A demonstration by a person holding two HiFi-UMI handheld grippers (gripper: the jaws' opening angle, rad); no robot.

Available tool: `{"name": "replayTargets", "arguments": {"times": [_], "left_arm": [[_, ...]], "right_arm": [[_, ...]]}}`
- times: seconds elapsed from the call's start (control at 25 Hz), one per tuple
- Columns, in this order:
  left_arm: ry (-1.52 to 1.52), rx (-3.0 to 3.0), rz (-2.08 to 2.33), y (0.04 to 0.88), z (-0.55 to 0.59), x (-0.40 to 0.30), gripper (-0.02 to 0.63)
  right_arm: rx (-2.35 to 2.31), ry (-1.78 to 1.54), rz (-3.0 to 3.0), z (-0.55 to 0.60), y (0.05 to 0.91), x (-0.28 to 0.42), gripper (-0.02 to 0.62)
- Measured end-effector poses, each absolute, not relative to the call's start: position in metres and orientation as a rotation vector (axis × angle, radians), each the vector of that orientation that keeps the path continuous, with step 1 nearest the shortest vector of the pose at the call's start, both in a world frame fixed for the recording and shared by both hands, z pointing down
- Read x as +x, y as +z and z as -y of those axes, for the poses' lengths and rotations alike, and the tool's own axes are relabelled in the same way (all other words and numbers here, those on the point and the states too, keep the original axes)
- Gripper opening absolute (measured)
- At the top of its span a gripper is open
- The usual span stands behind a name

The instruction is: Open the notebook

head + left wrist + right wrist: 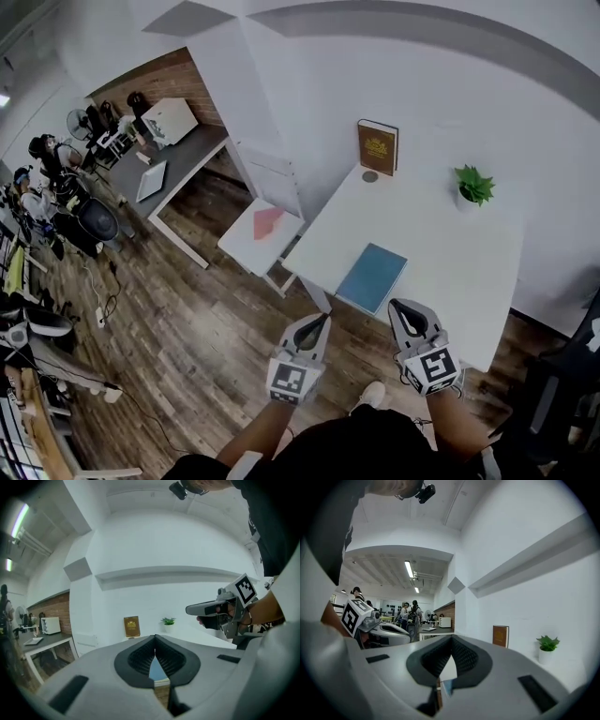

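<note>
Jaws pressed together and empty, the left hand-held gripper [323, 320] and right hand-held gripper [401, 306] point toward the white worktop [450, 272]. The closed blue notebook [372, 277] lies flat near the worktop's front edge, just ahead of both tips and untouched by either.

No legible text anywhere, gold print on the brown book [378, 147] too small to read

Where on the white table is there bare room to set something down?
The widest bare patch is the right half of the table, between the notebook, the plant and the near edge. A narrower strip lies between the notebook and the brown book. The back edge is busiest.
</note>
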State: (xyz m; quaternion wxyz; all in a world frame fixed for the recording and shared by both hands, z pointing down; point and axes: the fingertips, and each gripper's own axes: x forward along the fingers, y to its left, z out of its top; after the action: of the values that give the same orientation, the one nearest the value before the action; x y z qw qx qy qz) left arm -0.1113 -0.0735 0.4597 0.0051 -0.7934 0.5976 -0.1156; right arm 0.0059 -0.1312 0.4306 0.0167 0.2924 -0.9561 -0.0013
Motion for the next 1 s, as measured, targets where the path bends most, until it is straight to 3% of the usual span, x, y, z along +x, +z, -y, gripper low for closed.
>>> {"name": "replayTargets", "arguments": {"times": [0.72, 1.0], "left_arm": [[-0.612, -2.555, -1.599, 0.506, 0.171, -0.086, 0.005], [-0.896, -2.502, -1.259, 0.554, 0.178, -0.080, 0.019]], "right_arm": [[1.087, 0.061, 2.926, 0.214, 0.440, 0.027, 0.003], [1.200, 0.074, 2.895, 0.218, 0.441, 0.020, 0.005]]}}
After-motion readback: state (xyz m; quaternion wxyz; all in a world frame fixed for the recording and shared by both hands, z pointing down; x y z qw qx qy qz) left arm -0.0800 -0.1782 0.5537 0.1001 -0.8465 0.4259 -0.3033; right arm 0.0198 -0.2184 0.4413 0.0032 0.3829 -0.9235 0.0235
